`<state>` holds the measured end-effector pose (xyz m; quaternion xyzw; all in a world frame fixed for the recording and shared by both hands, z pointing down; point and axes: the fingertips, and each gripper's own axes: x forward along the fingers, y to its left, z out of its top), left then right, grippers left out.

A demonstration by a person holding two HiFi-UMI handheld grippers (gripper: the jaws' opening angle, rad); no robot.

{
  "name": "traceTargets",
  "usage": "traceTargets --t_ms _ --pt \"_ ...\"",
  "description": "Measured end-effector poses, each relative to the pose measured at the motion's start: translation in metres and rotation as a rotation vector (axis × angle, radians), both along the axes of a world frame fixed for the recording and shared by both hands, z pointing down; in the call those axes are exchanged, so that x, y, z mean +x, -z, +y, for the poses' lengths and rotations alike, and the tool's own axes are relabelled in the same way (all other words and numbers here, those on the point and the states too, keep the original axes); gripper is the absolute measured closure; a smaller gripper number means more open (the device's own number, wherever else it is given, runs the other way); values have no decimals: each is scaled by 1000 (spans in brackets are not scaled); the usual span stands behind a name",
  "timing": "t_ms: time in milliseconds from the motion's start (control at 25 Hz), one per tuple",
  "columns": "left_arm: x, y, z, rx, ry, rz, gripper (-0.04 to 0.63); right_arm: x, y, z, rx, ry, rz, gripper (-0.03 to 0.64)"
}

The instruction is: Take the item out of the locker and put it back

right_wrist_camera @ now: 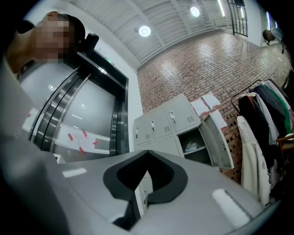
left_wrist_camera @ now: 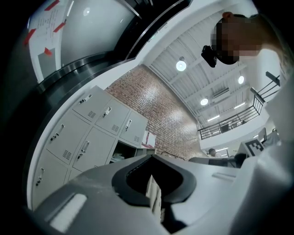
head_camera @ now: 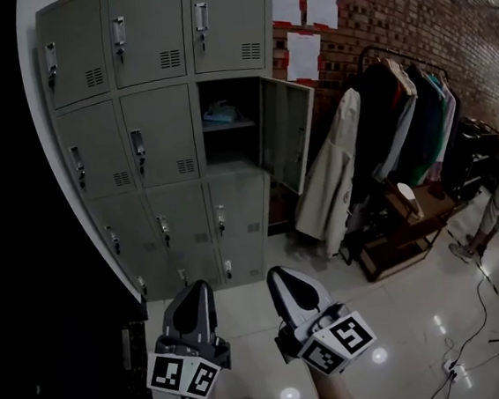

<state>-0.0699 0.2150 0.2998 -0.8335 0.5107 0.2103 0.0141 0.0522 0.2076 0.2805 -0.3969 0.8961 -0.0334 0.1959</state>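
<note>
A block of grey lockers point(head_camera: 149, 134) stands ahead. One compartment in the middle row, right column, has its door point(head_camera: 289, 132) swung open to the right. On its shelf lies a pale bluish folded item point(head_camera: 220, 113), which also shows in the right gripper view as a light item point(right_wrist_camera: 192, 146). My left gripper point(head_camera: 191, 296) and right gripper point(head_camera: 286, 279) are low in the head view, well short of the lockers, side by side. Both are shut with nothing in them. The left gripper point(left_wrist_camera: 152, 157) and right gripper point(right_wrist_camera: 148, 151) point up towards the lockers.
A clothes rack point(head_camera: 404, 107) with several garments and a beige coat point(head_camera: 329, 181) stands right of the open door. A low wooden bench point(head_camera: 404, 231) is beneath it. Cables point(head_camera: 485, 329) lie on the glossy floor at right. A person's legs point(head_camera: 498, 203) show at far right.
</note>
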Motion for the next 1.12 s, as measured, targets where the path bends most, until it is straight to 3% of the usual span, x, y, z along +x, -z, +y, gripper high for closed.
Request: traceTargets --t_ms 440,1120 --pt "-5 4 37 4 29 -17 592 -6 3 29 -1 24 -12 615" --pt "7 9 33 19 6 -13 592 8 8 31 13 -3 -19 615"
